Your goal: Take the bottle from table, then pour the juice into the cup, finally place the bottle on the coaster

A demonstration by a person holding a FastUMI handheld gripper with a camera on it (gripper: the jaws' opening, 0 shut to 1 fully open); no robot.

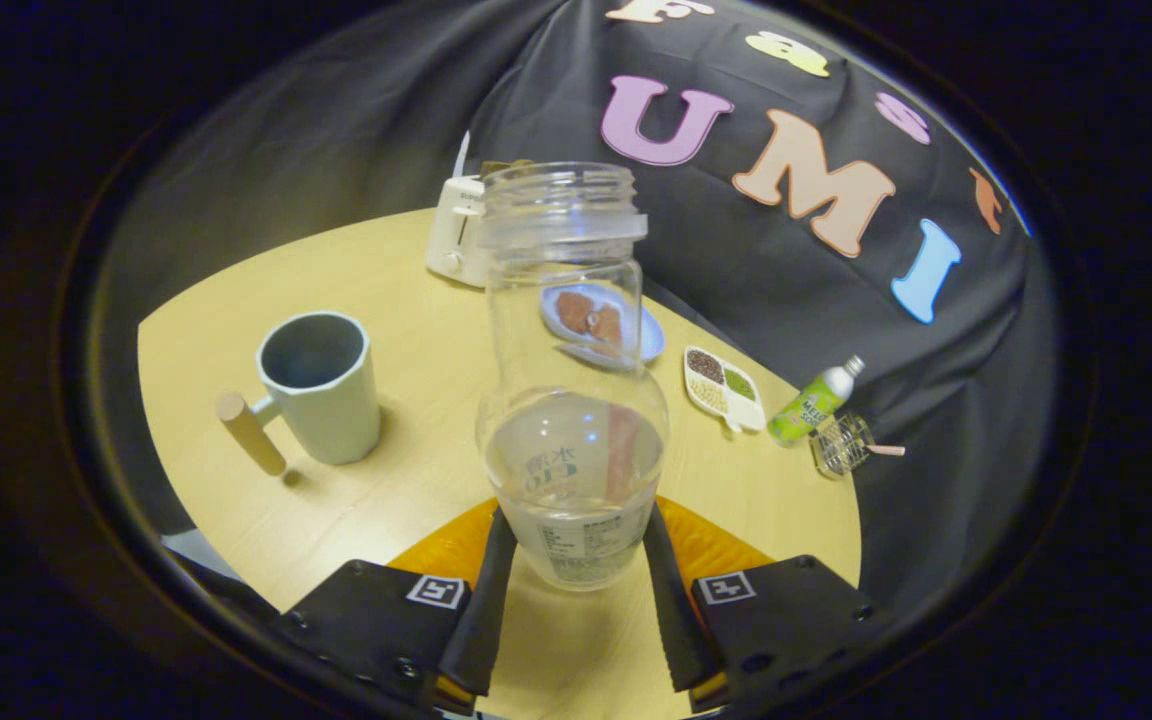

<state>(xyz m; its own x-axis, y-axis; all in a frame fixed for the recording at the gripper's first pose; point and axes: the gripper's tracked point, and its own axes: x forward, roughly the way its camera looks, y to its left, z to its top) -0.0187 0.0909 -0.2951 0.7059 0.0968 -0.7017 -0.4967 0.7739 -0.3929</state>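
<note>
A clear plastic bottle [566, 330] with no cap stands upright between my fingers, a little pale liquid in its lower part. My gripper [578, 515] is shut on the bottle, each black finger [491, 590] pressing one side near the base. An orange coaster [436, 550] lies on the table right behind and beneath the bottle's base; I cannot tell whether the bottle rests on it. The pale green cup [321, 390] with a wooden handle stands upright to the left, beyond the fingers and apart from the bottle. Its inside looks dark.
On the round wooden table [386, 290], a white toaster [456, 235] sits at the far edge. Behind the bottle is a blue plate [648, 340] of brown food. To the right are a white divided dish [726, 390], a small green bottle [816, 402] and a wire holder [841, 443].
</note>
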